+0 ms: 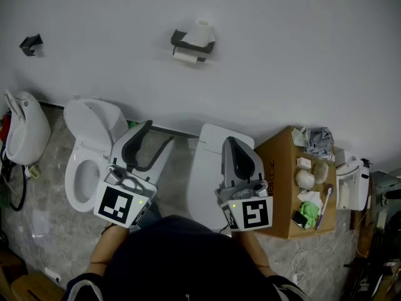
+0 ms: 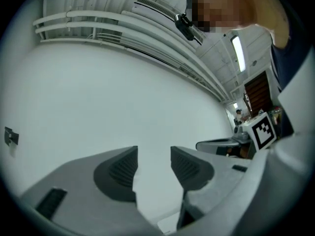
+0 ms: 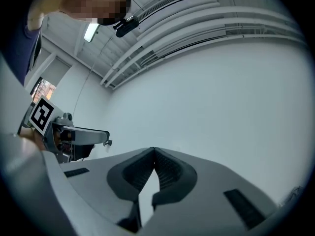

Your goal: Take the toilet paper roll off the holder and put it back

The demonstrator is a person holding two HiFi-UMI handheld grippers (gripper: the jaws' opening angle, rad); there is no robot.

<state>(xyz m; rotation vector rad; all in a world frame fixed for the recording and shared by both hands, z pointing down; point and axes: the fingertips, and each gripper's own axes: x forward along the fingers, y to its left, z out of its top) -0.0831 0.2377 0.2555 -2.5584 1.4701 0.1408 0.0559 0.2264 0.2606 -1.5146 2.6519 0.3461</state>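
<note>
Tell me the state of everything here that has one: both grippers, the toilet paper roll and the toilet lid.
left gripper: open, nothing between the jaws.
right gripper: shut, empty.
toilet paper roll: on the holder on the wall, not touched by either gripper.
toilet lid: raised, bowl uncovered.

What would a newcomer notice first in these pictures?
The left tongs, open and empty, and the right tongs, shut, sit side by side low in the head view. Above them the toilet paper roll rests on its black holder on the white wall; a toilet stands lower left.
</note>
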